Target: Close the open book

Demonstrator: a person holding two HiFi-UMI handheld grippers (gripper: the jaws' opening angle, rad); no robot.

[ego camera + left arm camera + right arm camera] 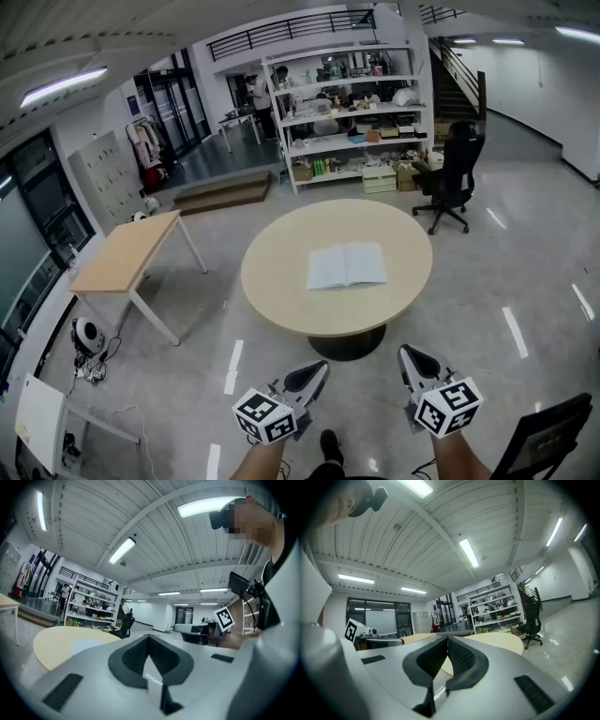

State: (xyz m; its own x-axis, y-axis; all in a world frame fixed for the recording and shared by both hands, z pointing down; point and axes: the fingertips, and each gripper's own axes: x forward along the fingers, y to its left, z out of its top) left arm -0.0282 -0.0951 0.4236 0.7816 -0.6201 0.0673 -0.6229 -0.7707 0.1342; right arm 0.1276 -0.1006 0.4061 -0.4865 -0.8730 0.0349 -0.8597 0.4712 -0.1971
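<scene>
An open book [346, 265] with pale pages lies flat near the middle of the round beige table [272, 291]. My left gripper [317, 372] and right gripper [415, 356] hang side by side over the floor, short of the table's near edge, both pointing at it. Each is shut with nothing between its jaws. In the left gripper view the table [51, 644] and the pale book [86, 645] show low at left beyond the left gripper [149, 636]. The right gripper [446, 638] sees the table [501, 640] just past its tips.
A rectangular wooden table [127, 251] stands to the left, a black office chair [454, 175] at the back right beside white shelves [347, 108]. Another black chair's corner [548, 431] sits at the lower right. Glossy floor surrounds the round table.
</scene>
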